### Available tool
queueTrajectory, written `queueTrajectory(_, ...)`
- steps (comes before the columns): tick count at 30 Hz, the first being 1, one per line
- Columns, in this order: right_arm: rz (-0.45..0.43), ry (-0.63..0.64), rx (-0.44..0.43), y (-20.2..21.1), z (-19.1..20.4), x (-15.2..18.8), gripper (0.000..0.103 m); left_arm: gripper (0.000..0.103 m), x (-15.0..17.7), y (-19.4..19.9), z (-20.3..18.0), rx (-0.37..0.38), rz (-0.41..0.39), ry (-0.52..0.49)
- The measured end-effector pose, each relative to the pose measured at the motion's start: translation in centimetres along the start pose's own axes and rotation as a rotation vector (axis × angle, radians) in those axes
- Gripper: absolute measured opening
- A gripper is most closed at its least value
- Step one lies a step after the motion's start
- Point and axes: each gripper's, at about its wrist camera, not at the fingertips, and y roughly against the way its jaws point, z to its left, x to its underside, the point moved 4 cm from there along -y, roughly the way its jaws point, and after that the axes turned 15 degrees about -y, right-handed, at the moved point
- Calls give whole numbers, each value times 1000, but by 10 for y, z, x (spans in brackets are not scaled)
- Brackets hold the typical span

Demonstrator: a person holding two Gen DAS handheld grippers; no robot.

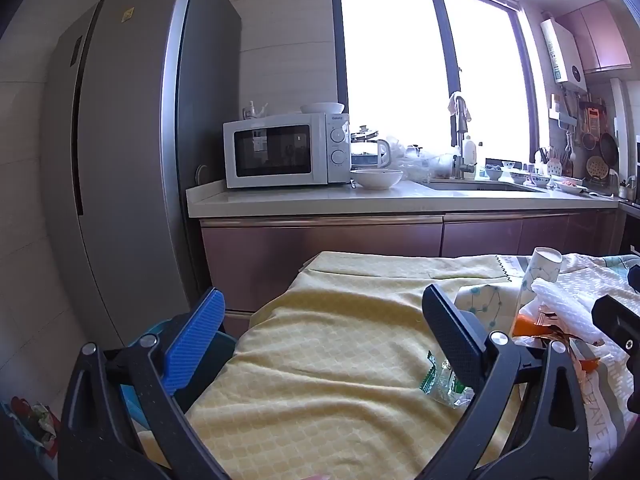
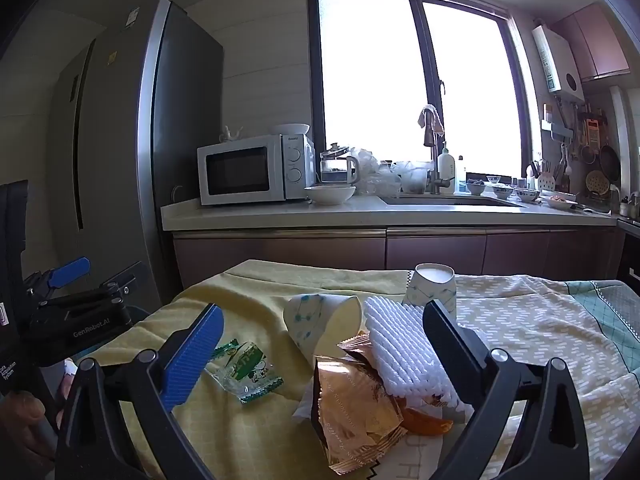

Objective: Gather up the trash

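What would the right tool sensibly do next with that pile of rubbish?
Probably ease the open right tool forward onto the white ridged foam sleeve: it tops the pile, lies nearest between the fingers, and nothing is gripped yet.

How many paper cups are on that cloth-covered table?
2. One paper cup stands upright at the back, behind the white foam sheet. The other cup lies tipped on its side just left of the foam. More could be hidden under the wrappers.

Beside white foam sheet (image 2: 404, 354): two paper cups, one upright (image 2: 433, 286), one lying (image 2: 316, 326); one green-clear wrapper (image 2: 246, 372); one gold snack bag (image 2: 354, 404); one orange wrapper (image 2: 426, 424). One foam sheet.
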Motion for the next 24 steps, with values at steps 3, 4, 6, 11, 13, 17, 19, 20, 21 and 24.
queueTrajectory(3, -4, 21, -10, 2, 9, 5, 96, 97, -1, -2, -3, -1, 3, -6)
queueTrajectory(4, -6, 18, -11, 4, 9, 5, 96, 97, -4, 2, 0, -3, -4, 0)
queueTrajectory(6, 8, 6, -8, 1, 6, 4, 96, 97, -3, 12, 2, -19, -34, 6)
queueTrajectory(11, 7, 11, -8, 4, 10, 4, 96, 97, 1, 17, 10, -31, -42, 20)
queueTrajectory(13, 5, 10, -9, 5, 10, 4, 96, 97, 0, 19, 10, -33, -43, 19)
queueTrajectory(17, 4, 11, -9, 6, 11, 3, 96, 97, 0, 23, 12, -36, -47, 21)
queueTrajectory(19, 6, 10, -11, 6, 12, 3, 96, 97, 1, 21, 14, -35, -45, 21)
queueTrajectory(20, 6, 9, -12, 6, 13, 3, 96, 97, 1, 21, 13, -33, -46, 22)
queueTrajectory(21, 5, 10, -14, 7, 13, 3, 96, 97, 1, 21, 13, -33, -46, 22)
queueTrajectory(24, 6, 9, -13, 5, 10, 2, 96, 97, 1, 21, 13, -32, -45, 21)
